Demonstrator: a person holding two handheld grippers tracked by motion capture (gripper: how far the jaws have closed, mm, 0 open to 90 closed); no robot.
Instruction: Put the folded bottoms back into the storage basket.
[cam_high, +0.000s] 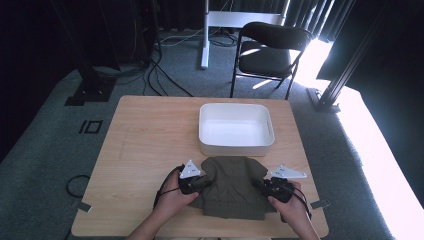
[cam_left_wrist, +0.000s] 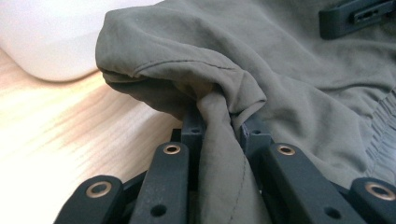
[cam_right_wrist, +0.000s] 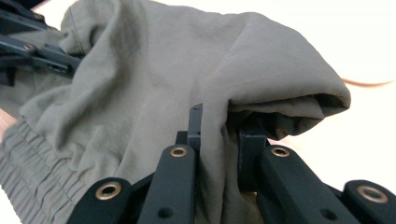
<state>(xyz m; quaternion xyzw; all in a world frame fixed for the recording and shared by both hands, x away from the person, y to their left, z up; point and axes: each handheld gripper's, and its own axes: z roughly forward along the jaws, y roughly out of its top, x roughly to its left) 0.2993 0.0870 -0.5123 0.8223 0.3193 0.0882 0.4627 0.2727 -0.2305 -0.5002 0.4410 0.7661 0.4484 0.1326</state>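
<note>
Left gripper and right gripper fingers each pinch a side of the folded olive-green fabric garment; white rectangular plastic bin lies just beyond, on the far side.

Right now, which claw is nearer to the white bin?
Left, slightly. The left claw grips the olive garment's left edge below the white bin; the right claw grips its right edge.

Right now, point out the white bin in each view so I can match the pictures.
High view: the white bin sits at the table's middle, just beyond the olive garment.
Left gripper view: upper left corner, a blurred white wall behind the garment's folded edge.
Right gripper view: a washed-out bright patch at the upper right may be it; I cannot tell.
Shared landmark: the olive garment, pinched by each gripper.
</note>
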